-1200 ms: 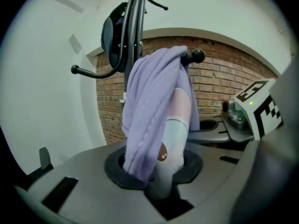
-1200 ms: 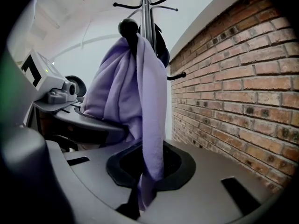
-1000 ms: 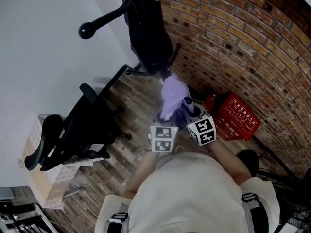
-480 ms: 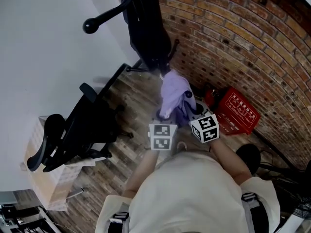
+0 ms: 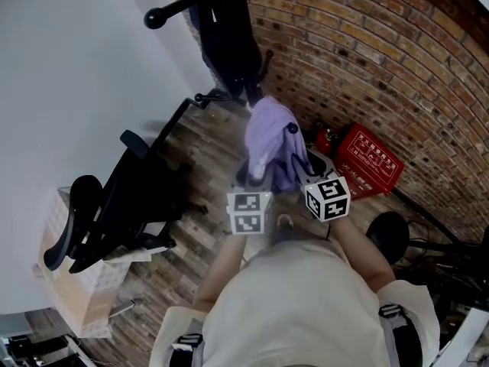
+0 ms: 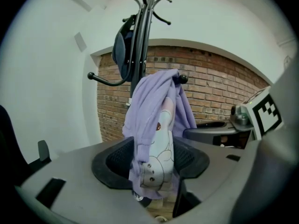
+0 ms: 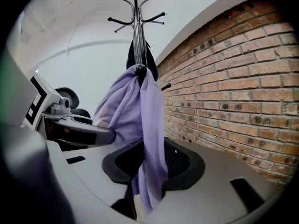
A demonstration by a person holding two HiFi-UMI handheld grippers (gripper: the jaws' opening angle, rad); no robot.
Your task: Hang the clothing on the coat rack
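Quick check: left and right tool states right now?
Left tool: open, jaws just opened; purple garment hangs between them, ungripped.
Right tool: open, jaws just opened; same garment between them.

Under me, the wooden floor [image 5: 210, 147] carries a black office chair [image 5: 134, 205], a cardboard box [image 5: 88, 300], a red crate [image 5: 370, 163] and the coat rack [image 5: 205, 96].

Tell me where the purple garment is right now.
In the head view the purple garment hangs at centre from a lower hook of the coat rack, before the brick wall, left of the red box.
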